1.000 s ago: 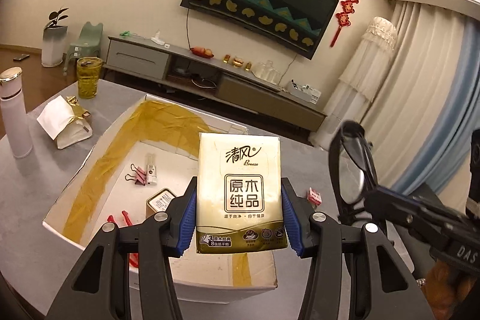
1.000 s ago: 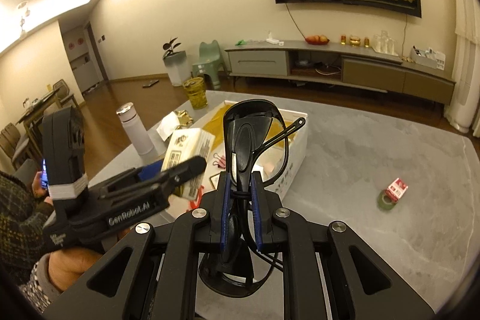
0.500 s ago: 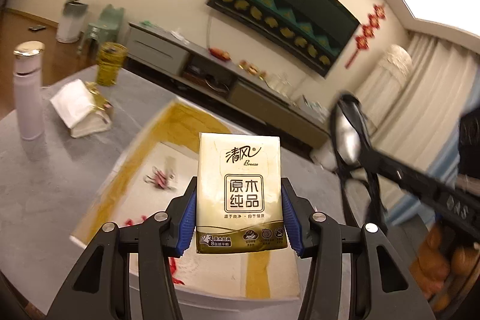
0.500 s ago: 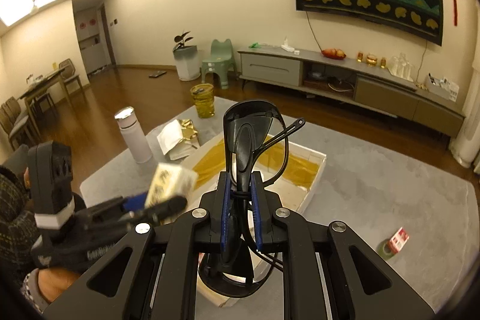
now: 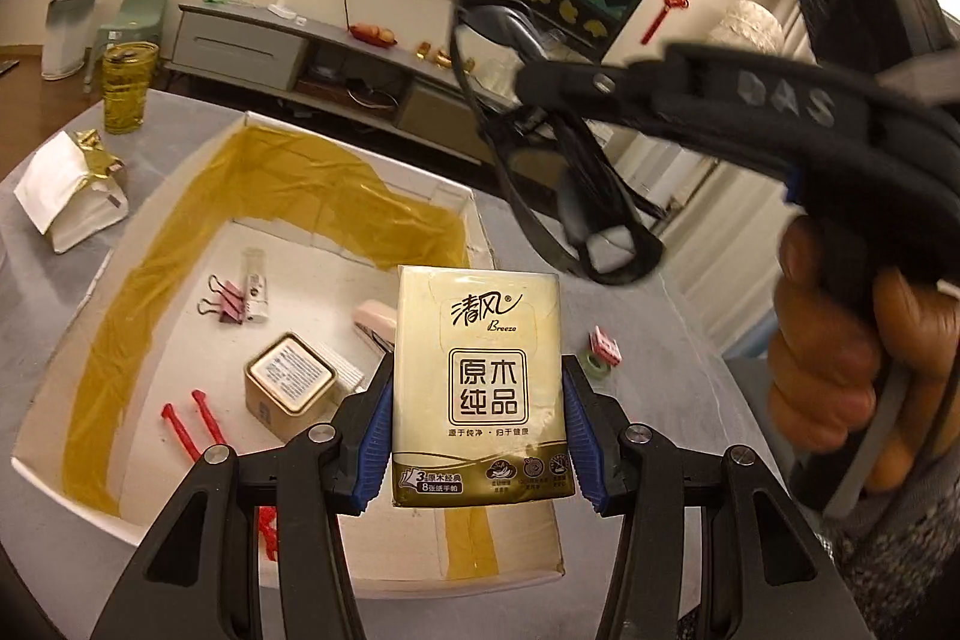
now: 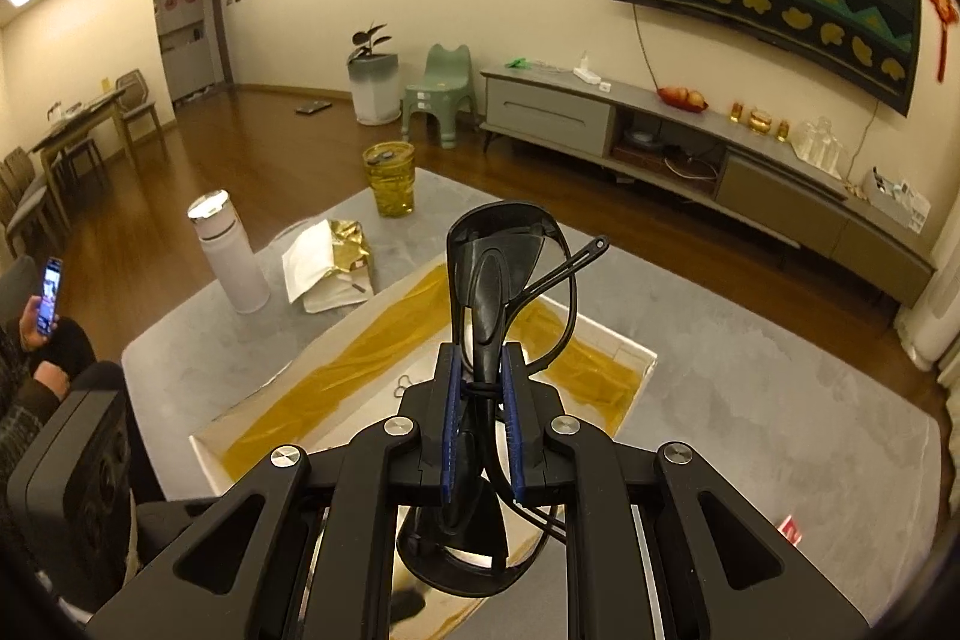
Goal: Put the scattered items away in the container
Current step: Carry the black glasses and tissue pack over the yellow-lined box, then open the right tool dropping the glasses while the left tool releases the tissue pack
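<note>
My left gripper (image 5: pixel 477 436) is shut on a gold tissue pack (image 5: pixel 479 388), held upright above the near right corner of the white cardboard box (image 5: pixel 90 292) lined with yellow tape. My right gripper (image 6: pixel 483 436) is shut on black sunglasses (image 6: pixel 495 274) and hangs over the box (image 6: pixel 630 358); in the left wrist view it (image 5: pixel 540 82) reaches in from the right with the sunglasses (image 5: pixel 576 196) over the box's far right corner. Inside the box lie pink binder clips (image 5: pixel 219 298), a gold tin (image 5: pixel 291 388), red sticks (image 5: pixel 192 424), a pink stapler (image 5: pixel 375 325).
On the grey table stand a white bottle (image 6: pixel 231 256), a yellow glass (image 6: pixel 390 178) and a white-and-gold pouch (image 6: pixel 327 265). A small red-white pack (image 5: pixel 605 346) and green tape roll (image 5: pixel 594 363) lie right of the box. A person with a phone (image 6: pixel 51 286) sits at left.
The right gripper with the sunglasses has swung in over the box, close to the left gripper. The left gripper has tipped down toward the box, still holding the tissue pack.
</note>
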### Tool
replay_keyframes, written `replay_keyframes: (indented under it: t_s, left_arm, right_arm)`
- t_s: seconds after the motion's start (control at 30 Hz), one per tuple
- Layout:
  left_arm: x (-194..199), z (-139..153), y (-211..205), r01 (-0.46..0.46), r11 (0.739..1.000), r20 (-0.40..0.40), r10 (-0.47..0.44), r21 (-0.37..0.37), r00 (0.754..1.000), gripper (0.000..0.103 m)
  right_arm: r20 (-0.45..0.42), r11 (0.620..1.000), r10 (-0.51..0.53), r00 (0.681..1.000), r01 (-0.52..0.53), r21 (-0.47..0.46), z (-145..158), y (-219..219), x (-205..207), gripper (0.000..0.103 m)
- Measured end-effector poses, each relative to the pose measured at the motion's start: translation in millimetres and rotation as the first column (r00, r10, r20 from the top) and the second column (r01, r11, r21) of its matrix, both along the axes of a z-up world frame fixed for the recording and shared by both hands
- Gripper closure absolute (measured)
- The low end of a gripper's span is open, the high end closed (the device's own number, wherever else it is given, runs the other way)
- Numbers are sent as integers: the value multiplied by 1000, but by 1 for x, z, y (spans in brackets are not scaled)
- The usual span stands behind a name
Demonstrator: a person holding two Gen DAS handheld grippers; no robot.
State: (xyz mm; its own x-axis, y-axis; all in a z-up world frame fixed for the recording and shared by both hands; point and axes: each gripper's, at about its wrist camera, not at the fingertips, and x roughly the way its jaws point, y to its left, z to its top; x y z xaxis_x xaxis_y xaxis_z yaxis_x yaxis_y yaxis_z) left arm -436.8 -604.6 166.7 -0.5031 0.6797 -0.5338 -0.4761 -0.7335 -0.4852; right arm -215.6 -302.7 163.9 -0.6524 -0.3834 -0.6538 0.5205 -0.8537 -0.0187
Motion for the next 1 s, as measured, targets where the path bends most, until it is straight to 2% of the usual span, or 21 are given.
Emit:
replay_keyframes:
  t_s: [0.1,0.2,0.37,0.83,0.9,1.0]
  left_arm:
    - [-5,-6,-3,-11,1000,23,11,5,1000,51]
    - [-11,-12,-15,-24,998,75,21,50,997,51]
    - [-20,-27,-20,-5,997,150,-7,81,989,51]
    - [-32,-37,-14,-26,998,191,15,57,981,51]
    - [-33,-39,-11,-27,999,199,18,45,980,49]
    - [-35,-42,-9,-36,999,203,32,20,979,38]
  right_arm:
    - [13,999,24,1000,-25,22,-7,-9,-13,89]
    - [46,999,44,998,-45,26,-19,-16,-24,89]
    - [122,997,70,990,-74,31,-40,-27,-48,89]
    - [221,991,72,973,-95,99,-85,-42,-114,88]
    - [244,988,92,965,-120,101,-93,-44,-119,85]
    - [254,989,89,963,-115,91,-100,-41,-125,70]
